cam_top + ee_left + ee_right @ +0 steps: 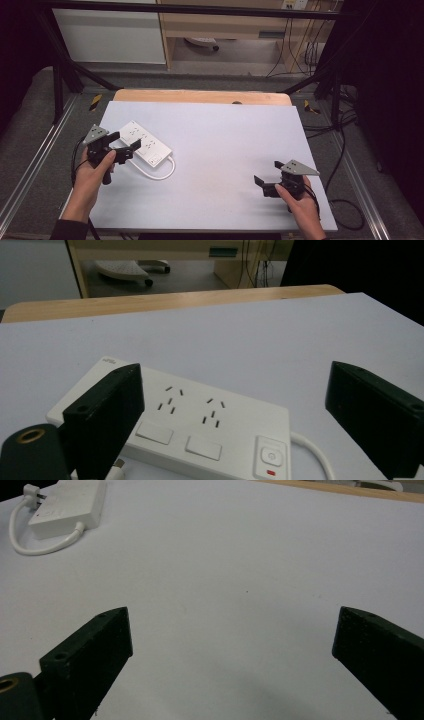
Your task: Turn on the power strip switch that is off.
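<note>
At frame left the left gripper (121, 141), jaws wide and empty, straddles the power strip (146, 143) and could shove it; the right gripper (268, 178) idles equally wide, empty.

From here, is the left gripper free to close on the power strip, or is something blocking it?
Probably yes. The left gripper is open right at the power strip, jaws spread to either side of its near end, with nothing between them. Its white cable loops off to the side, and the right gripper sits far across the table.
</note>
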`<state>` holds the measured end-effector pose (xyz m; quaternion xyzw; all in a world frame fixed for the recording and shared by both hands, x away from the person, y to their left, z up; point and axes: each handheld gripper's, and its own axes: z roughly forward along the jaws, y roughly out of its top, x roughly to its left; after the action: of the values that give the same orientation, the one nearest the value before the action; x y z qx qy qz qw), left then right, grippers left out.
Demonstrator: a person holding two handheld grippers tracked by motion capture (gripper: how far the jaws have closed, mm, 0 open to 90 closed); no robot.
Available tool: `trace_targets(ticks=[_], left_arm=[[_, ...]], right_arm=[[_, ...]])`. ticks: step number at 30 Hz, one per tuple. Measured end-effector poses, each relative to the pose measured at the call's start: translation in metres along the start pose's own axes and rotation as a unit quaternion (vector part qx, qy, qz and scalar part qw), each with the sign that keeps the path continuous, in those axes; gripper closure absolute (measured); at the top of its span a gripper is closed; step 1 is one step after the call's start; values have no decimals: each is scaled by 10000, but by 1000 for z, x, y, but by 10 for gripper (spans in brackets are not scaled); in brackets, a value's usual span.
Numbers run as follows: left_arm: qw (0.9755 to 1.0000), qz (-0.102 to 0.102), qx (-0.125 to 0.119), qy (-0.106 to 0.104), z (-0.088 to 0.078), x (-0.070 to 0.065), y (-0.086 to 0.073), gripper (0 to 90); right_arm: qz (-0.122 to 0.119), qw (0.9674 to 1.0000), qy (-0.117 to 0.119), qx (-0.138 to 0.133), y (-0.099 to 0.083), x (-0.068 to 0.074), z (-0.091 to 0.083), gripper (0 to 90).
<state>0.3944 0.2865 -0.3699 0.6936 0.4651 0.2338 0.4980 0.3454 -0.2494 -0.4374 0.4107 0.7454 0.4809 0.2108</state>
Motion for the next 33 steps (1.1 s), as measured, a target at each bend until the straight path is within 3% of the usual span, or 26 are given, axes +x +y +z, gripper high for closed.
trace_targets(ticks=[9,12,16,24,25,26,33], left_arm=[[9993,229,-3,-280,-18,-21,2,83],[9995,272,85,-150,-24,-29,-9,86],[9992,310,171,-198,-30,-35,-22,87],[9994,273,199,-77,-45,-35,-44,91],[9997,62,189,-159,-48,-33,-49,97],[9996,-13,188,-195,-49,-33,-51,98],[9997,108,163,-116,-56,-31,-64,97]], right_arm=[[6,10000,-2,4,0,0,0,32],[-14,10000,-12,13,0,0,0,32],[-15,10000,-21,13,0,0,0,32],[-14,10000,-25,23,0,0,0,31],[-11,10000,-27,19,0,0,0,31],[-12,10000,-27,20,0,0,0,31],[-8,10000,-31,23,0,0,0,31]])
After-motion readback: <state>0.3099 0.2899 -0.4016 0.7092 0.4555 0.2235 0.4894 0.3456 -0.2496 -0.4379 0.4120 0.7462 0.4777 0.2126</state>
